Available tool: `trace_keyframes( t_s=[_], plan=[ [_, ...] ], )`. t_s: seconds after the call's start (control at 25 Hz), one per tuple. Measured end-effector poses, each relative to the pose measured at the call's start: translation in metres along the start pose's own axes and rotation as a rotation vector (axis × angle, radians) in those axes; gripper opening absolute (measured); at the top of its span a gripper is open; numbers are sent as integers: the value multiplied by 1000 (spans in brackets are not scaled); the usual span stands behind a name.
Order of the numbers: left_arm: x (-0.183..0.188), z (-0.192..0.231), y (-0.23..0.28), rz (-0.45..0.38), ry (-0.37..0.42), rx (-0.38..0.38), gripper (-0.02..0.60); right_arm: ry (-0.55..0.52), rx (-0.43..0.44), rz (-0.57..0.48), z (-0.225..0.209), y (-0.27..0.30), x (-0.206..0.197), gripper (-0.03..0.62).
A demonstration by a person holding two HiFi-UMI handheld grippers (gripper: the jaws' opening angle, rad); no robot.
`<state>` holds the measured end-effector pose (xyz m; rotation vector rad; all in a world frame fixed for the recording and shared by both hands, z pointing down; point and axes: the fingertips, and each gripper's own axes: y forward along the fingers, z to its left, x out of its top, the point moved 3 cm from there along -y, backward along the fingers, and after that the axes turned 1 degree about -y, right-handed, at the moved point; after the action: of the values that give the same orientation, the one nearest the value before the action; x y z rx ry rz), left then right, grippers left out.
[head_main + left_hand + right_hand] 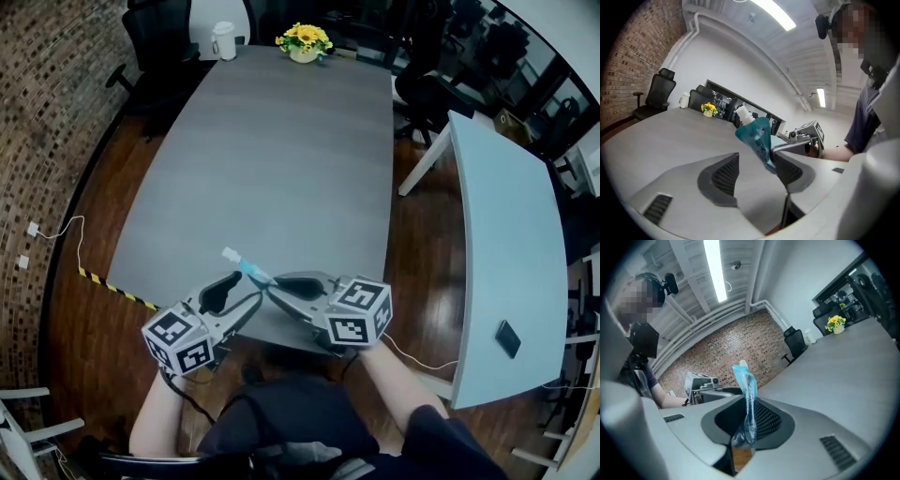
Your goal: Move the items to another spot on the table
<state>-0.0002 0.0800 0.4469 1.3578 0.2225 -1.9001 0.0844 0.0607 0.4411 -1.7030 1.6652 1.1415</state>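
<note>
At the near end of the long grey matte table (262, 159), the right gripper (749, 425) pinches the lower part of a small teal plastic spouted pouch (744, 380), holding it upright above the tabletop. The left gripper (754, 169) faces it with jaws apart, the pouch close beside one pad but ungripped. The step looks like mid-carry. Next, the right gripper needs to take the pouch to a bare spot and lower it before opening.

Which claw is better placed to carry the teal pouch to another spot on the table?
Right, probably. The right claw is shut on the teal pouch, holding it spout-up. The left claw stands open, not clamping the pouch, so it would need to grip first.
</note>
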Motion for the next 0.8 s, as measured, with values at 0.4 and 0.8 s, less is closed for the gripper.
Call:
trace_keyframes(
  t_s=[0.4,0.8],
  plan=[
    [25,-28,2,-59,-78,-199,281,70,261,-43,28,-22,19,43],
    [38,-71,5,-76,-8,-296,160,144,396,-64,38,-48,21,44]
  ],
)
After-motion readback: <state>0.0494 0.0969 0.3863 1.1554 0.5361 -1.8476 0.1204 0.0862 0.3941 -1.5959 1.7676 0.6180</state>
